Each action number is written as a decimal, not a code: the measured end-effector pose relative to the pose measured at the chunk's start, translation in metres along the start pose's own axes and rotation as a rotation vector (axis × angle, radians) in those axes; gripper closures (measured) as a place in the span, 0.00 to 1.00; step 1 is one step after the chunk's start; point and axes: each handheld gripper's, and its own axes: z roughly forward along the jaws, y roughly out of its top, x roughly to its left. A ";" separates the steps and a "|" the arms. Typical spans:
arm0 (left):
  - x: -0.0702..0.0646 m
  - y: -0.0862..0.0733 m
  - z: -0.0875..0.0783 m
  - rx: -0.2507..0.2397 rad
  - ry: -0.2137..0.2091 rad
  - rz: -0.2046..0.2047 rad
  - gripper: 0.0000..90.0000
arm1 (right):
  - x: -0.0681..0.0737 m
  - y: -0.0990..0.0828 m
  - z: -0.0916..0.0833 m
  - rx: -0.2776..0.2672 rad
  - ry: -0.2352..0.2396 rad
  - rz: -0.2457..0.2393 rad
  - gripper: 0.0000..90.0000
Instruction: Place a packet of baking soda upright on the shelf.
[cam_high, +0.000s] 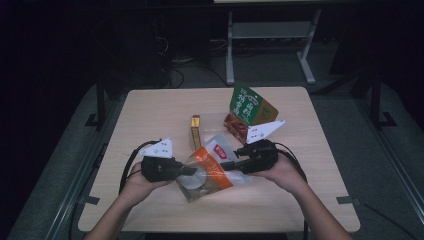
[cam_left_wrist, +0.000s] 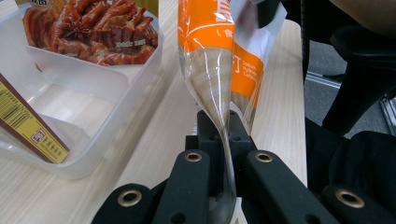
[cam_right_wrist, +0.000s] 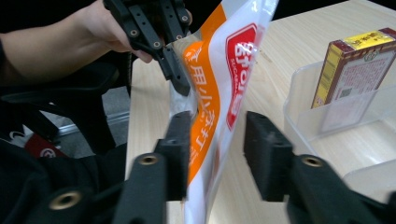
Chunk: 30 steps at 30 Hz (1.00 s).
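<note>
Wooden table (cam_high: 150, 115), clear tray (cam_left_wrist: 100, 140)

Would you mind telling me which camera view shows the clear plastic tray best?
The left gripper view: the clear plastic tray shows its walls, divider and the red snack packet inside. The right gripper view catches one corner of the tray with the yellow box. In the high view it is faint.

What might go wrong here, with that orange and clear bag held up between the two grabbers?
The left gripper pinches only a thin edge of the orange bag, so the slippery film might slide out. The right gripper has the bag between its jaws but a gap shows on one side; it may close crooked or miss. If dropped, the bag could hit the clear tray holding the yellow box.
</note>
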 end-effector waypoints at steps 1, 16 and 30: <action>0.000 0.000 0.001 -0.005 -0.004 -0.007 0.99 | 0.000 0.001 0.002 0.003 -0.004 -0.010 0.81; -0.001 -0.001 0.007 -0.016 -0.006 0.019 0.97 | 0.000 -0.002 0.001 -0.003 0.028 -0.059 1.00; 0.000 -0.005 0.005 -0.015 0.091 0.030 0.52 | 0.005 0.004 -0.007 0.001 0.041 -0.071 1.00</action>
